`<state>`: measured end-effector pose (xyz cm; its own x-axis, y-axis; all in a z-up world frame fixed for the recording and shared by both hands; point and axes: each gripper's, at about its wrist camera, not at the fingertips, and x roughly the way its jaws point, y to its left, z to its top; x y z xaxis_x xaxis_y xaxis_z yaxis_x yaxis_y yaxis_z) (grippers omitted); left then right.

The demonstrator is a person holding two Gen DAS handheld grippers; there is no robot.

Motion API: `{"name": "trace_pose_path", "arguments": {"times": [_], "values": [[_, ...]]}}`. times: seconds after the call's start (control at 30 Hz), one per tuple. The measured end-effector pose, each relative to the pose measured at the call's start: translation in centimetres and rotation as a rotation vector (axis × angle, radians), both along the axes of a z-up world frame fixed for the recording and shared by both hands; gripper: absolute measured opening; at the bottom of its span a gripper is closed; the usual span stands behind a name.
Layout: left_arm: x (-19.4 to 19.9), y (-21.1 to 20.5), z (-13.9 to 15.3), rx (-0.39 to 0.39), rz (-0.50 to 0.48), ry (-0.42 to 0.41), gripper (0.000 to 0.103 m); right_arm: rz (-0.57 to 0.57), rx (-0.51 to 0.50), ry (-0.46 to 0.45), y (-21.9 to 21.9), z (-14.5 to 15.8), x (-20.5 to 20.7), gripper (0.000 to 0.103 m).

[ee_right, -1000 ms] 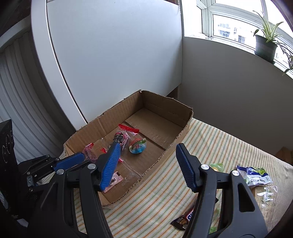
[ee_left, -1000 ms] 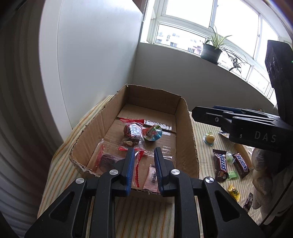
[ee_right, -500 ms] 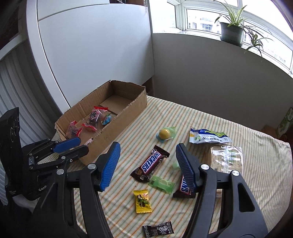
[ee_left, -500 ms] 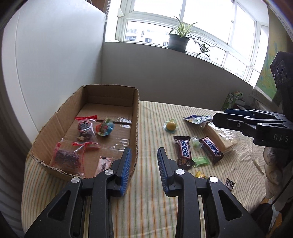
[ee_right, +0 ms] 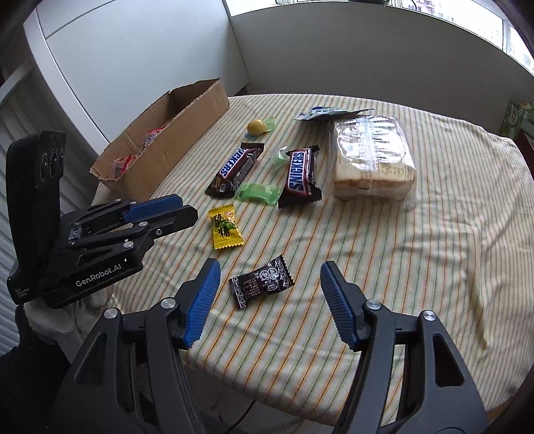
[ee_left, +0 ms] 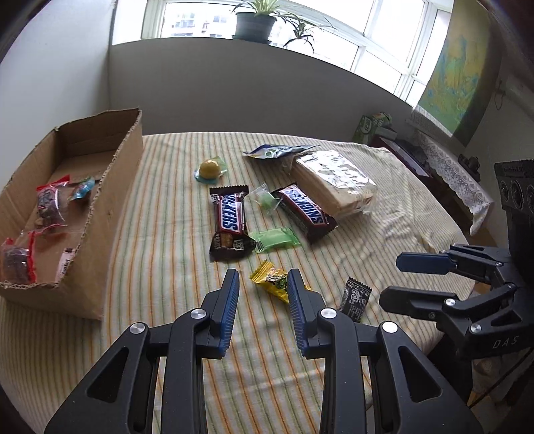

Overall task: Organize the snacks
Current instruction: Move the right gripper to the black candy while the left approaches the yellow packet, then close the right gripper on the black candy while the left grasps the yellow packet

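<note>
A cardboard box (ee_left: 110, 187) at the table's left holds several wrapped snacks. Loose on the striped cloth lie two Snickers bars (ee_left: 229, 223) (ee_left: 306, 211), a green candy (ee_left: 277, 238), a yellow candy (ee_left: 272, 281), a black candy (ee_right: 262, 281), a yellow ball sweet (ee_left: 209, 169), a blue-white packet (ee_left: 275, 151) and bagged bread (ee_left: 337, 182). My left gripper (ee_left: 263, 300) is open and empty, just before the yellow candy. My right gripper (ee_right: 270, 300) is open and empty, its jaws either side of the black candy, above it.
The round table's edge (ee_right: 484, 394) curves close at the front and right. A grey wall (ee_left: 267, 90) with a potted plant (ee_left: 255, 23) on the sill stands behind. A green box (ee_left: 372, 125) and a lace-covered shelf (ee_left: 447, 167) stand beyond the table at the right.
Both grippers have swung right, away from the box, and come down towards the loose candies at the table's front. The left gripper's jaws have opened wider.
</note>
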<state>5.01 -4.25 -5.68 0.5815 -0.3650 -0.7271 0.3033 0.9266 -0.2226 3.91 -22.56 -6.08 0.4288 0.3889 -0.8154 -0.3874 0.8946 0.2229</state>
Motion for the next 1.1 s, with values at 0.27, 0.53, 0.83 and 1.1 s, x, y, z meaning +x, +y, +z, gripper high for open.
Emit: {"name": "trace_pose_path", "arguments": {"times": [0.27,0.53,0.83,1.1], "values": [[0.4,-1.3,-1.4,-0.035,-0.037,0.086,0.028,-0.006,0.036,0.057,0.4,-2.1,-0.6,0.059],[2.1,-1.7,-2.3,-0.069,-0.028,0.149,0.028,0.01,0.01,0.06,2.2,-3.1,-0.1,0.059],[3.3,-3.0,-2.5,0.001,-0.022,0.138,0.028,0.011,-0.061,0.018,3.3,-3.4,1.1,0.058],[3.2,-3.9,-2.6,0.08,-0.039,0.102,0.028,0.024,-0.151,-0.025,3.9,-3.6,1.6,0.043]]}}
